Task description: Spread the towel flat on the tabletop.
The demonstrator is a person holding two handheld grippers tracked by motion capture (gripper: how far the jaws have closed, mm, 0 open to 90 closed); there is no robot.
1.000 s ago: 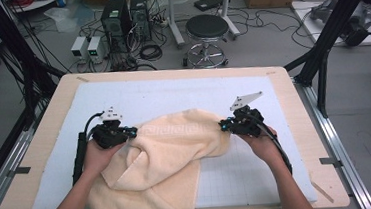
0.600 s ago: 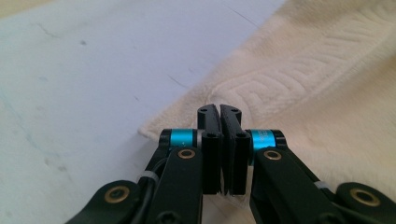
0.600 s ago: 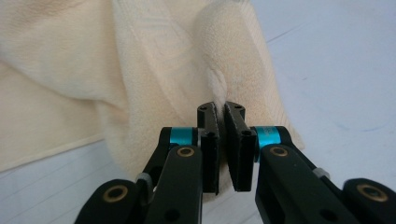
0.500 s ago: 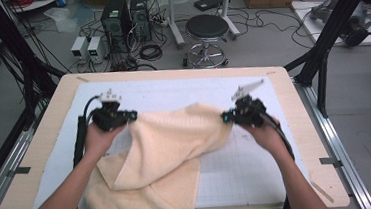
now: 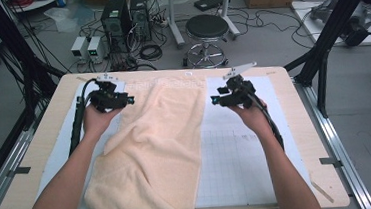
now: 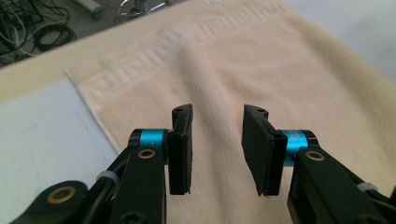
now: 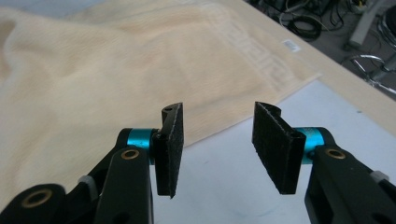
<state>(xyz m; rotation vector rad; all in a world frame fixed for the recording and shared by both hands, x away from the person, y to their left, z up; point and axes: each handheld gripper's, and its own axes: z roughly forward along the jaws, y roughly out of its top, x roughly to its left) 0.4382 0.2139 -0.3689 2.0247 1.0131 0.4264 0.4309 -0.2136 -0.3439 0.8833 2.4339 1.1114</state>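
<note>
High view shows a cream towel (image 5: 154, 147) spread lengthwise down the left-centre of the table (image 5: 296, 141), its patterned far hem lying flat near the table's far edge and its near end draping over the edge closest to the person. The left gripper (image 5: 127, 100) hangs just off the towel's far left corner, and the right gripper (image 5: 215, 100) just off the far right corner, over the white gridded mat (image 5: 237, 150). In the left gripper view the jaws have just been opening and now stand partly apart with nothing between them, the towel's hem lying below and beyond the pads (image 6: 181, 149). In the right gripper view the jaws have likewise just been opening and hold nothing; the towel's corner lies on the mat ahead of them, apart from the pads (image 7: 169, 149). Judging from this, the far end of the towel has been laid out and let go, so the spreading step looks done at that end. What seems left is the near half: it is rumpled, bunched along its right side and overhanging the table, and would need smoothing or folding next.
</note>
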